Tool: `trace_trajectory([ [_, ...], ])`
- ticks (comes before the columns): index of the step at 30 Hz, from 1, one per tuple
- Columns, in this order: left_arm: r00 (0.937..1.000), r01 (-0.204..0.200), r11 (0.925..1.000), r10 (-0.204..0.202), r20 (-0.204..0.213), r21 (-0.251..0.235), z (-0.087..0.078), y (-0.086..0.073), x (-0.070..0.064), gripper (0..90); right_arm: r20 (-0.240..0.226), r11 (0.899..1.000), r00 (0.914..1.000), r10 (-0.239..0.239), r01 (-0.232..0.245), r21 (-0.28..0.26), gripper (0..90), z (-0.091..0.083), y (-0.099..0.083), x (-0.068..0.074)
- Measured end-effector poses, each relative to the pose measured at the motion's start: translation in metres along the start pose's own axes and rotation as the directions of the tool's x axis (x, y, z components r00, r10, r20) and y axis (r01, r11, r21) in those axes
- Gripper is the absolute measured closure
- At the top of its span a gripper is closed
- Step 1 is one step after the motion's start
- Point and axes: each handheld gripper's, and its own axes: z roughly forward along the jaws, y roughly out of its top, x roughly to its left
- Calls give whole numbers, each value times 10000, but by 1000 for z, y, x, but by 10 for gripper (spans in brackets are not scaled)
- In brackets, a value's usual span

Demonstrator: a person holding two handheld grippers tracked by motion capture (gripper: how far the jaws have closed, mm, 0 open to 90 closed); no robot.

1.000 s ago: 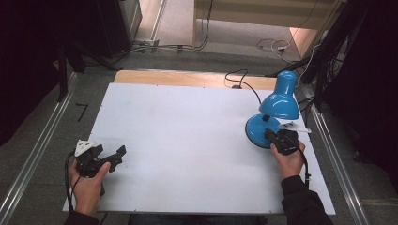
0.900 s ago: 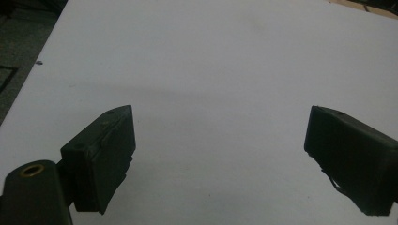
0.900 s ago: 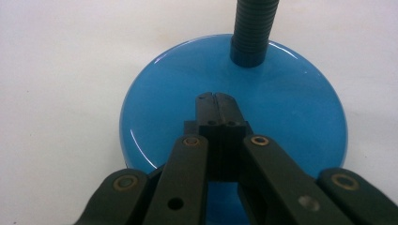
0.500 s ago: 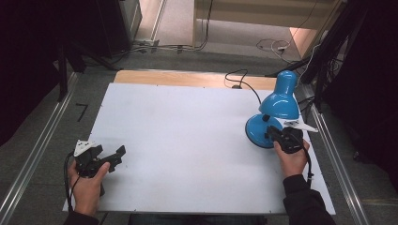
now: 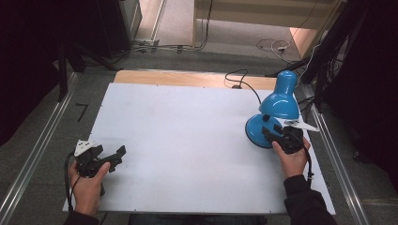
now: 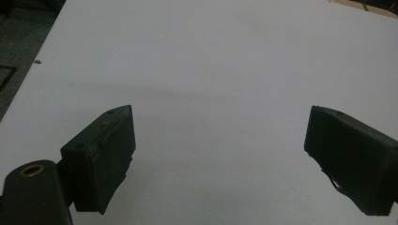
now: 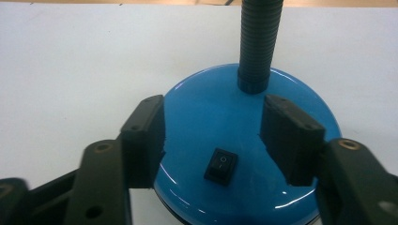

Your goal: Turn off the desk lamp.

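A white, flat table [image 5: 187,140] fills the middle of the scene, with a strip of light wood along its far edge and grey floor and metal rails to either side. Your blue desk lamp with a round domed base [image 5: 257,132] stands near the table's right edge, its blue shade [image 5: 281,96] leaning over the base on a black ribbed flexible neck [image 7: 258,42], and a black cable [image 5: 244,82] trails from it off the far edge.

Your right gripper [image 5: 277,136] sits at the near side of the lamp base, held in your right hand [image 5: 292,159]. In the right gripper view its fingers [image 7: 143,140] are spread apart over the dome, one on each side, with the small black rocker switch [image 7: 220,166] between them; whether they touch the blue surface, I cannot tell. They grasp nothing.

Your left gripper [image 5: 112,157] is well apart from the lamp, low over the table's near left corner in your left hand [image 5: 87,185]. Its fingers [image 6: 101,159] are released wide, with bare white table between them.
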Motion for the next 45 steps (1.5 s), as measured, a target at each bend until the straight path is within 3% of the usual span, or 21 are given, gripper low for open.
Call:
trace_trajectory([
  [6,10000,18,10000,-18,22,25,0,0,0,98,-65,9997,9997,238,-238,-11,302,-1,0,0],
  [14,10000,-5,10000,5,-4,30,0,0,0,99,-39,9998,9998,169,-169,63,271,-2,0,0],
  [45,10000,-40,10000,40,17,40,0,0,0,98,64,9999,9999,-121,120,71,253,-12,-7,4],
])
